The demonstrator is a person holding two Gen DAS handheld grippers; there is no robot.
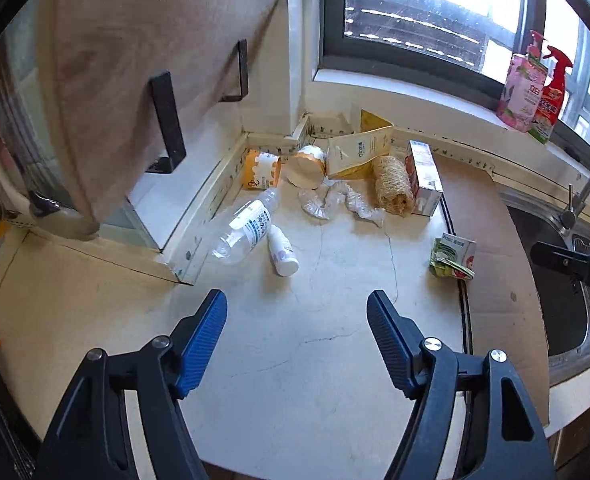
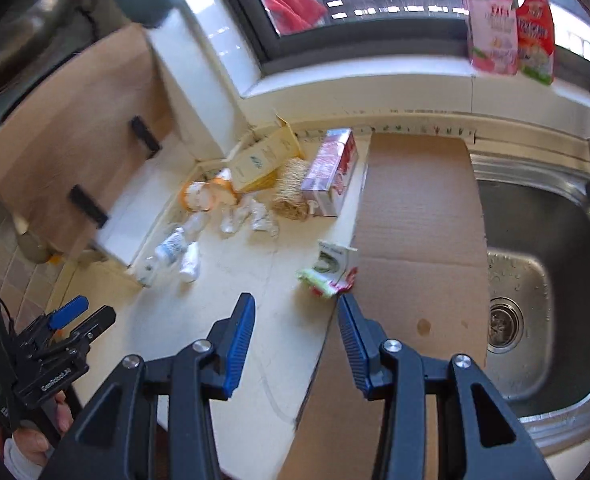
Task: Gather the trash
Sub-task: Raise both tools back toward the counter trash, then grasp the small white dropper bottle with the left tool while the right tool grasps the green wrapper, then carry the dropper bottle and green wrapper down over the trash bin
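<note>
Trash lies on a white counter [image 1: 295,360]. A clear plastic bottle [image 1: 243,228] lies beside a small white bottle [image 1: 282,251]. Behind them are an orange paper cup [image 1: 260,170], a crushed cup [image 1: 306,166], crumpled clear plastic [image 1: 335,202], a beige carton [image 1: 359,152], a fibre roll [image 1: 393,184] and a red-white box [image 1: 425,178]. A crumpled green-white carton [image 1: 453,256] lies at the cardboard edge, also in the right wrist view [image 2: 331,270]. My left gripper [image 1: 297,312] is open and empty, short of the bottles. My right gripper [image 2: 295,312] is open and empty, just short of the green carton.
A flat cardboard sheet [image 2: 419,240] covers the counter beside a steel sink [image 2: 543,272] with a tap [image 1: 587,184]. Two cleaning bottles [image 1: 535,88] stand on the window sill. A brown panel with black brackets [image 1: 135,80] hangs at the left.
</note>
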